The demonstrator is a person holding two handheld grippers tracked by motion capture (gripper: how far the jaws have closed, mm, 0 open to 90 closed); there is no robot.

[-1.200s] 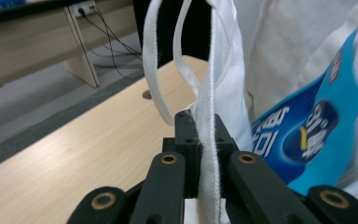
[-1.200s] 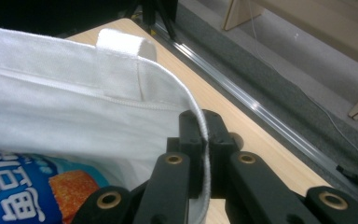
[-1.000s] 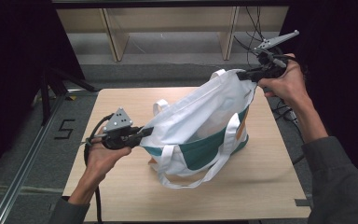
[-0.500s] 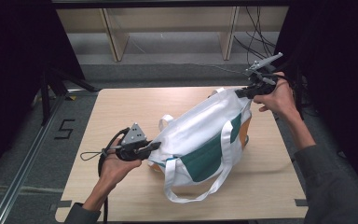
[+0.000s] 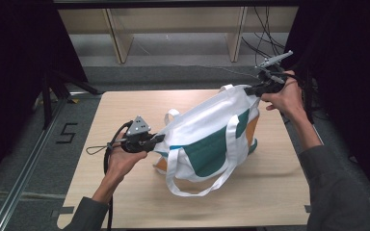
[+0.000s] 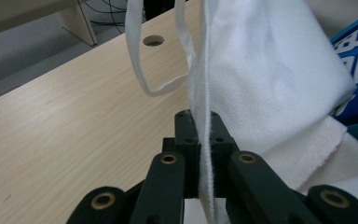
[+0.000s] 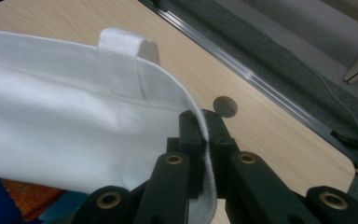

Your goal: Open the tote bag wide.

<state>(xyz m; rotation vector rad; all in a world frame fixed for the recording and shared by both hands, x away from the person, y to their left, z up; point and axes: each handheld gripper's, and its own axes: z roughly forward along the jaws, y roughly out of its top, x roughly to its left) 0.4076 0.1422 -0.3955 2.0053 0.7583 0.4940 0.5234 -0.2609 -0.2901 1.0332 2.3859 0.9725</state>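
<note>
High view: you have both grippers, left (image 5: 157,138) and right (image 5: 248,89), clenched on the tote bag (image 5: 212,137), stretched above the bench (image 5: 125,106); laying it flat seems left.

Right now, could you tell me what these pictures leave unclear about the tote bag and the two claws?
- Tote bag contents: high view, hidden by its white cloth.
- Blue printed item: left gripper view, cut off by the right edge.
- Right claw grip: high view, too small; the right gripper view shows it shut on the hem.

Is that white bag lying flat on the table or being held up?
Held up and stretched. The left gripper and right gripper each pinch the tote bag rim; its lower part rests on the table.
</note>
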